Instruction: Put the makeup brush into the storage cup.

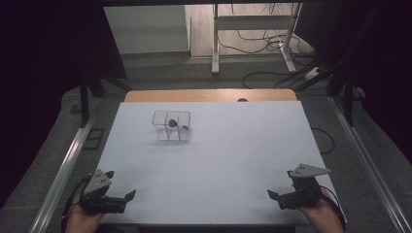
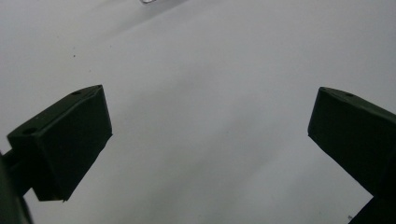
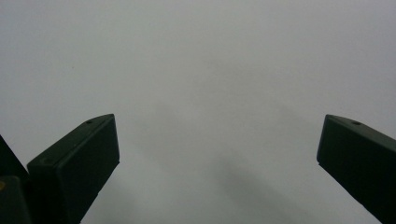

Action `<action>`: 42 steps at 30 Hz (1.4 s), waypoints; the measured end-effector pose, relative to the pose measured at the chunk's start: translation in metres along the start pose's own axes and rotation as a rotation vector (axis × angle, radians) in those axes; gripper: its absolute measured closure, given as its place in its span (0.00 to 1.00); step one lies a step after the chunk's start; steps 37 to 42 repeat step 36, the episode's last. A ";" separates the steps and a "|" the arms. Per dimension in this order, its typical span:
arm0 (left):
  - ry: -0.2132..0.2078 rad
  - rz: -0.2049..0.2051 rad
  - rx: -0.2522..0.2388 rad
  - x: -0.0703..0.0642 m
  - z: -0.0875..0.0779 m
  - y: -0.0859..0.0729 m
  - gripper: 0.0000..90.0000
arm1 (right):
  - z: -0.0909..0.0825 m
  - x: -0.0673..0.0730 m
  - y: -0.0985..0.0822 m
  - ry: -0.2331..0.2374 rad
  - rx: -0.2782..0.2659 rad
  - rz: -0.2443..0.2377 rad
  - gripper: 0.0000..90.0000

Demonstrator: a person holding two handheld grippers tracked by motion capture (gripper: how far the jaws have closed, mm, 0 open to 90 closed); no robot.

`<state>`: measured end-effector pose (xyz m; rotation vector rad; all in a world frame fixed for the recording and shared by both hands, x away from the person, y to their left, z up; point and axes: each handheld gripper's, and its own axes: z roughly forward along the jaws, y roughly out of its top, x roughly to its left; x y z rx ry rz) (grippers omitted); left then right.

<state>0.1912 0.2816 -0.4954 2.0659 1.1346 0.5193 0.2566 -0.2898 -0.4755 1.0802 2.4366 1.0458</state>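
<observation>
Clear box (image 1: 171, 125), a see-through open-topped container with a dividing wall, is the landmark here; every place below is given from it. It stands on the white table (image 1: 228, 160) toward the far left, and a corner of it shows at the top edge of the left gripper view (image 2: 148, 2).

Largest first: the table spreads out from the box on all sides, bare between the box and the near edge where the person's hands (image 1: 81, 221) come in.

Left gripper (image 1: 121, 187) sits at the near edge, well short of the box and a little to its left, jaws spread wide with nothing between them. Right gripper (image 1: 280, 190) sits at the near edge too, well apart from the box and far off to its right, jaws likewise wide apart and empty; its own view looks onto plain tabletop (image 3: 201, 70).

Small dark object (image 1: 172, 123) lies inside the box, beside the dividing wall; what it is cannot be told at this size.

Judged step: the reach toward the box has yet to begin. The left gripper looks the better placed for it. Thin clear walls would probably slide or tip under a sideways push, so an approach from above seems wise, jaws kept spread until they straddle the dark object, with the right gripper perhaps steadying the outer wall of the box.
</observation>
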 end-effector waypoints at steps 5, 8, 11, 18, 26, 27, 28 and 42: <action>0.005 -0.003 0.008 0.001 -0.002 -0.004 0.00 | 0.000 0.000 0.000 -0.001 0.001 0.000 0.00; 0.009 -0.007 0.011 0.002 -0.003 -0.006 0.00 | 0.000 0.000 0.000 -0.001 0.002 0.000 0.00; 0.013 -0.011 0.014 0.003 -0.005 -0.009 0.00 | 0.000 0.000 0.000 -0.002 0.004 0.001 0.00; 0.014 -0.024 0.024 0.004 -0.007 -0.014 0.00 | 0.001 0.000 0.000 -0.002 0.010 0.001 0.00; 0.018 -0.034 0.039 0.004 -0.008 -0.020 0.00 | 0.001 0.000 0.000 -0.002 0.013 0.003 0.00; 0.017 -0.036 0.042 0.005 -0.009 -0.021 0.00 | 0.001 0.000 0.000 -0.003 0.014 0.003 0.00; 0.016 -0.038 0.043 0.005 -0.009 -0.022 0.00 | 0.001 0.000 0.000 -0.003 0.015 0.003 0.00; 0.011 -0.040 0.052 0.004 -0.008 -0.022 0.00 | 0.003 0.000 -0.001 -0.007 0.025 0.000 0.00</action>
